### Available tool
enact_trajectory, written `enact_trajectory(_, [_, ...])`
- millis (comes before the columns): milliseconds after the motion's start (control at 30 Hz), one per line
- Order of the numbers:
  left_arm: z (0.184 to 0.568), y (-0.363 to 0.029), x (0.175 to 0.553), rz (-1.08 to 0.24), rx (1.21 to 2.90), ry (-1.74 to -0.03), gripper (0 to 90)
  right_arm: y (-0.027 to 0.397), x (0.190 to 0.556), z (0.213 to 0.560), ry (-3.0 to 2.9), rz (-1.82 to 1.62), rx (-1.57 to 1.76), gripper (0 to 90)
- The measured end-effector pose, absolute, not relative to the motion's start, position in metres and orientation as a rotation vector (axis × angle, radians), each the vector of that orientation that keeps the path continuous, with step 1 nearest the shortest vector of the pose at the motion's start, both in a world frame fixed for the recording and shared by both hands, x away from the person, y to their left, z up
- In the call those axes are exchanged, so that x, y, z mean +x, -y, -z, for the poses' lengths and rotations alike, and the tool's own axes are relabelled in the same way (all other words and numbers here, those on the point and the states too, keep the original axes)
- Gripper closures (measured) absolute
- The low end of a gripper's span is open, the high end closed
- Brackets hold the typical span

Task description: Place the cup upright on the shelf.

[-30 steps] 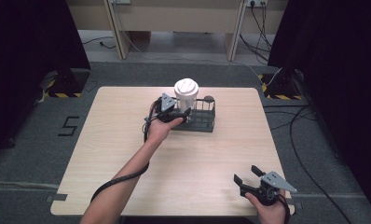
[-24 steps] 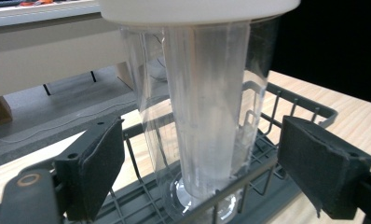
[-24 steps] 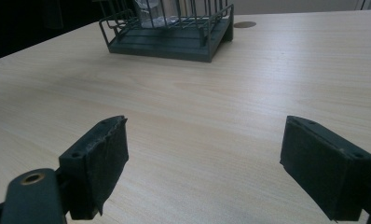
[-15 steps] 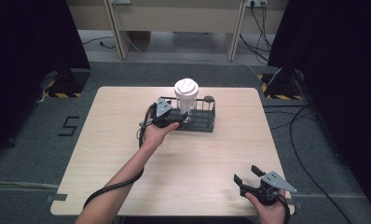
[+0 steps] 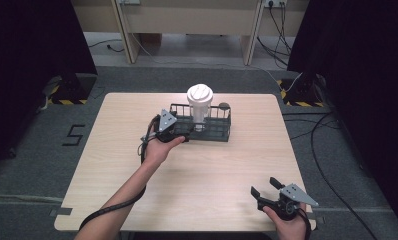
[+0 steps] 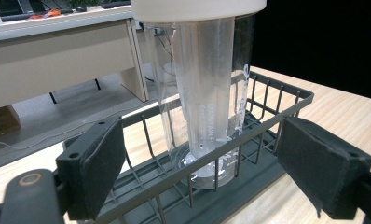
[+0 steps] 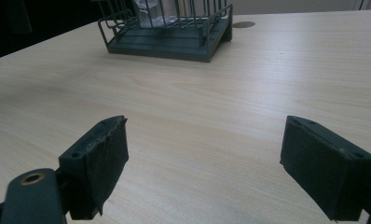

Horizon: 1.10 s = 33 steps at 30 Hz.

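Note:
A clear plastic cup (image 5: 200, 102) with a white lid stands upright in a dark wire basket (image 5: 222, 125) at the back middle of the table. My left gripper (image 5: 183, 135) is at the basket's left front corner, open. In the left gripper view its pads (image 6: 97, 168) straddle the basket's rim (image 6: 277, 121), with the cup (image 6: 207, 93) just beyond them and untouched. My right gripper (image 5: 263, 189) is held open above the table's front right corner. It holds nothing and faces the basket (image 7: 174, 44) from far off.
A small dark round disc (image 5: 223, 105) lies on the wooden table (image 5: 112, 165) just behind the basket. Beyond the table's far edge are desk legs and floor cables. A cable trails from my left gripper along the forearm.
My left gripper has drawn back slightly to the left, away from the cup. The right gripper has stayed put.

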State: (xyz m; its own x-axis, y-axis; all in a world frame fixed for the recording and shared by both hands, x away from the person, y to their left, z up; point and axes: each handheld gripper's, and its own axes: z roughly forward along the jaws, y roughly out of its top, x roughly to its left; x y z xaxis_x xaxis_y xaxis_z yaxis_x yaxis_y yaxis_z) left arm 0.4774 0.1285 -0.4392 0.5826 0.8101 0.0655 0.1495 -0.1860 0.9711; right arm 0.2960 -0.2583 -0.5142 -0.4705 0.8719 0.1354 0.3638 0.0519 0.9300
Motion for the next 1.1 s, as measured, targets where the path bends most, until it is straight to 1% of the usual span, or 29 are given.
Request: enact_trajectory(1100, [0.451,-0.167,0.423,-0.686,1.657,-0.802,14.8,0.258,0.296,0.514,-1.861,-1.414,1.239,15.6])
